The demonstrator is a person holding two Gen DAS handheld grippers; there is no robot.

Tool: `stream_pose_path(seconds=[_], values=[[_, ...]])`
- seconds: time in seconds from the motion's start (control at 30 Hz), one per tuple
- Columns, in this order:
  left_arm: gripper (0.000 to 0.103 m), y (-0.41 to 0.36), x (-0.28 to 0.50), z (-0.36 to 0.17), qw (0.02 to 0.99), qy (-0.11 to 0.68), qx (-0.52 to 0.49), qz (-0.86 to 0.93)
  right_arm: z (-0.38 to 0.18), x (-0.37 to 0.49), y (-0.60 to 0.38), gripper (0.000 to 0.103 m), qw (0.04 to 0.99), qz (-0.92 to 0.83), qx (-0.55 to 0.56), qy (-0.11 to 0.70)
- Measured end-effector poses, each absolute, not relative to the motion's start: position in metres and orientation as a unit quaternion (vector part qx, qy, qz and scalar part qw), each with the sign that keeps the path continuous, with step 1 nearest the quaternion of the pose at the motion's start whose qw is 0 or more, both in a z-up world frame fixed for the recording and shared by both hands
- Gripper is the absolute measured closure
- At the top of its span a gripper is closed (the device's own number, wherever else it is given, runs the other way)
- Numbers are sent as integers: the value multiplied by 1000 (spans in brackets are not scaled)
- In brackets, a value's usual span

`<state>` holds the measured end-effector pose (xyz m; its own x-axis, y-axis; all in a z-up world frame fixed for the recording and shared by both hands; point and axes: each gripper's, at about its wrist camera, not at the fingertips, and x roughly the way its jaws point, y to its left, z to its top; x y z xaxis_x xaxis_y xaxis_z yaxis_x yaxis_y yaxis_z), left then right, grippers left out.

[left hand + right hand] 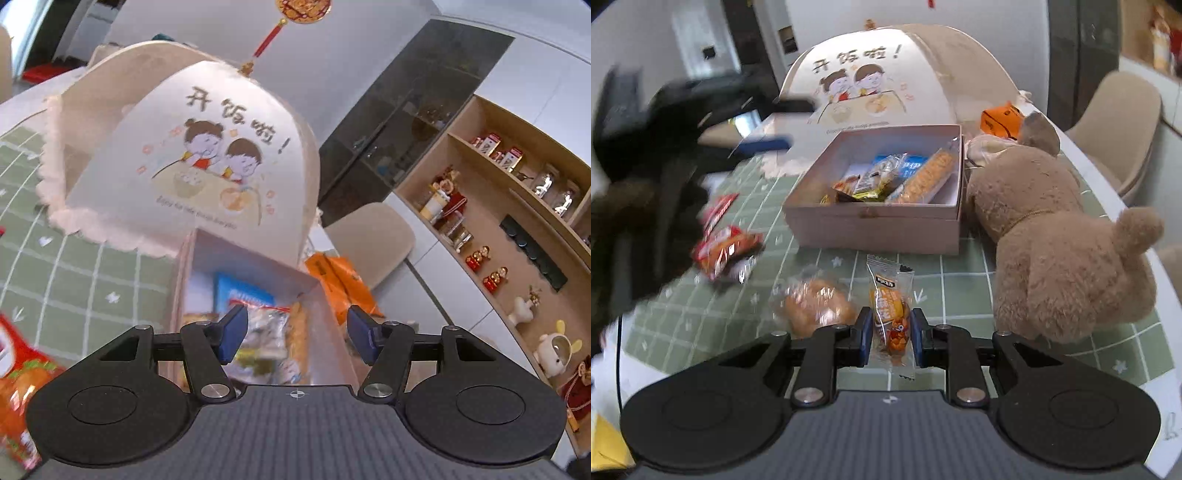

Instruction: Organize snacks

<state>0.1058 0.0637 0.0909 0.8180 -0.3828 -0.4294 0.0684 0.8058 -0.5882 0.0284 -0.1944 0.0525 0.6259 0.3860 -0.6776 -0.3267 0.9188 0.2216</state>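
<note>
**Snack pinched at its lower half, long carry to the box ahead**

Right gripper (889, 334): jaws closed on 1 orange snack packet (889, 314), pads pressing its lower half. The clear crimped top stands free above the pads and the bottom crimp hangs below them. I read this as the carry step.

Left gripper (293, 334): jaws wide apart, nothing between them. It sits near the pink box (871, 221) on its left side. In the right view it shows only as a dark blur at far left.

Where things lie: the box stands on the green grid tablecloth (964, 280), far of the held packet, with several snacks already inside. 1 wrapped bun (816, 304) lies just left of the held packet. 2 red packets (726, 251) lie further left. A brown plush bear (1060, 258) lies right of the box, touching or nearly touching its wall. The domed food cover (886, 74) stands behind the box.

Risks, my judgement:
- Slick film wrapper, narrow hold. A quick swing could let the packet slide out short of the box.
- The near wall of the box is tall. A low approach would catch the dangling crimp on the rim.
- Both grippers are converging near the box. The left one could cross my drop path.
- The bear crowds the right side, so drifting right risks nudging it.
- The box contents are piled on the right. A release there may leave the packet perched on the rim.
</note>
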Motion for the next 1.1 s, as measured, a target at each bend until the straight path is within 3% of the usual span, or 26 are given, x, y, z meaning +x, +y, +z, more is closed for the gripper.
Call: stream_pose_path(seconds=[0.27,0.33,0.5,0.6,0.8,1.1], values=[[40,92,69,53,882,353,-299,-88,108,91,-173,81,937,220,54,266],[43,98,64,46,875,369,-304,-71,113,112,-162,65,947,199,23,252],[43,115,46,41,879,382,-284,-38,106,129,-151,62,943,196,-7,268],[43,125,39,40,881,384,-275,-23,89,117,-148,54,929,223,6,295],[43,158,36,52,895,346,-279,37,45,86,-124,54,903,246,-38,350],[43,218,54,56,893,316,-278,159,21,30,-104,54,888,268,-100,359]])
